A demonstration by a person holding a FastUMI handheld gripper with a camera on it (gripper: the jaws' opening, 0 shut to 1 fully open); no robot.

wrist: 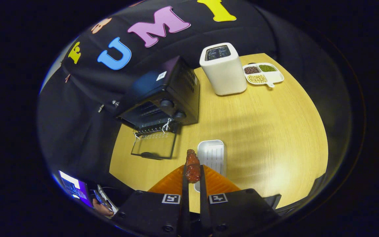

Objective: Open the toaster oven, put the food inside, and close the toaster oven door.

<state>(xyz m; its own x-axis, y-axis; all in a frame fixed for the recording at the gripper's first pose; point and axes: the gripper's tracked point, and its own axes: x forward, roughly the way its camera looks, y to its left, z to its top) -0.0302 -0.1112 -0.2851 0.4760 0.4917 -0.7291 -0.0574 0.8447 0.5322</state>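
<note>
The food (192,167), a reddish-brown piece, is pinched between both fingers of the gripper (193,176), held above the white tray (213,152), right of the toaster oven (163,95). Its open door (154,145) could be struck, or the food dropped, if loosely gripped.

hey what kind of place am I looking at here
Probably a staged kitchen booth, not a real kitchen: a round wooden table against black cloth holds a black toaster oven with its door down, a white toaster and a tray of beans. The tongs grip a piece of food.
</note>
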